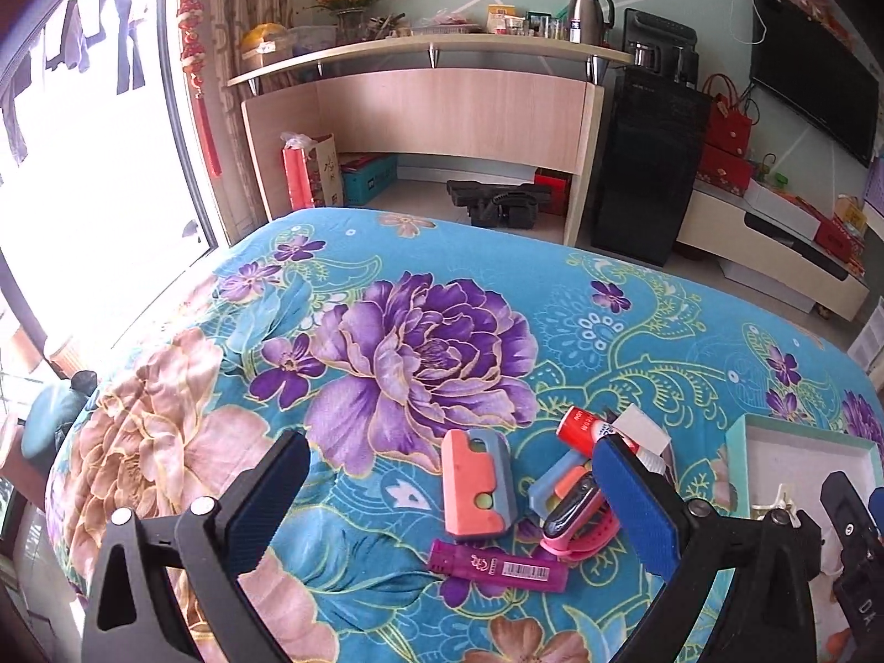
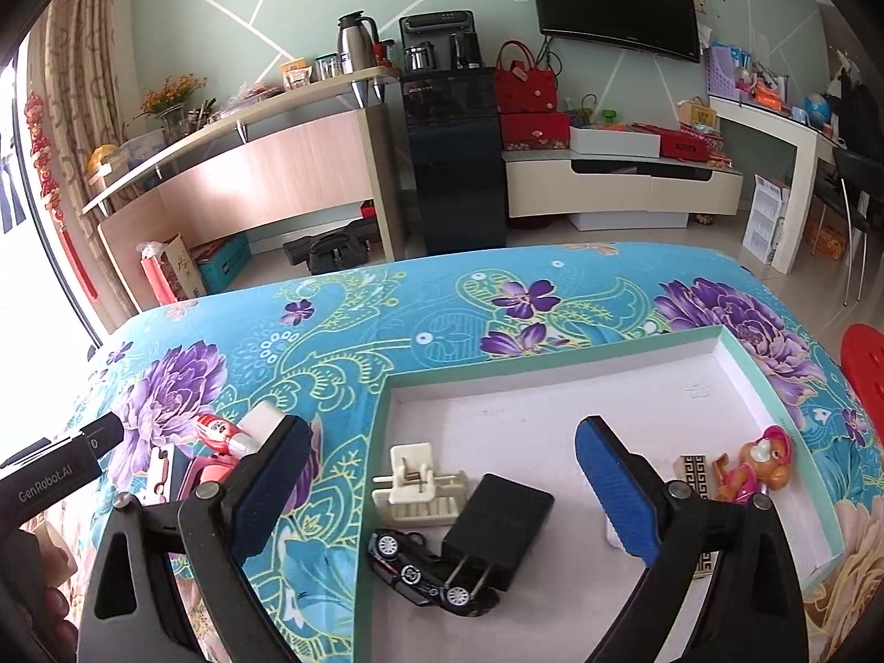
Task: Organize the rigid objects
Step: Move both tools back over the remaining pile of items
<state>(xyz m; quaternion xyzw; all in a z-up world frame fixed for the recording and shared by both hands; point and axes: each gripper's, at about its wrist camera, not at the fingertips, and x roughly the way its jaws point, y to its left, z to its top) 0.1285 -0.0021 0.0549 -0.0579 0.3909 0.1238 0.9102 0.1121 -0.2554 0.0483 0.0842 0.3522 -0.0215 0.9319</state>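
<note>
In the left wrist view, loose items lie on the floral blanket: an orange and grey case (image 1: 476, 483), a purple lighter (image 1: 497, 565), a pink smartwatch (image 1: 572, 519), a red tube (image 1: 580, 424) and a white block (image 1: 640, 429). My left gripper (image 1: 450, 503) is open and empty, just above them. In the right wrist view, a teal-rimmed box (image 2: 765, 381) holds a black charger (image 2: 500, 519), a black toy car (image 2: 428, 569), a cream plastic part (image 2: 417, 483) and a pink toy figure (image 2: 754, 464). My right gripper (image 2: 442, 486) is open and empty over the box.
The blanket (image 1: 420, 342) covers the whole table. Behind it stand a wooden desk (image 1: 420, 105), a black water dispenser (image 1: 646, 166) and a TV stand (image 2: 619, 182). A red stool (image 2: 864, 364) sits at the right. The box corner also shows in the left wrist view (image 1: 743, 431).
</note>
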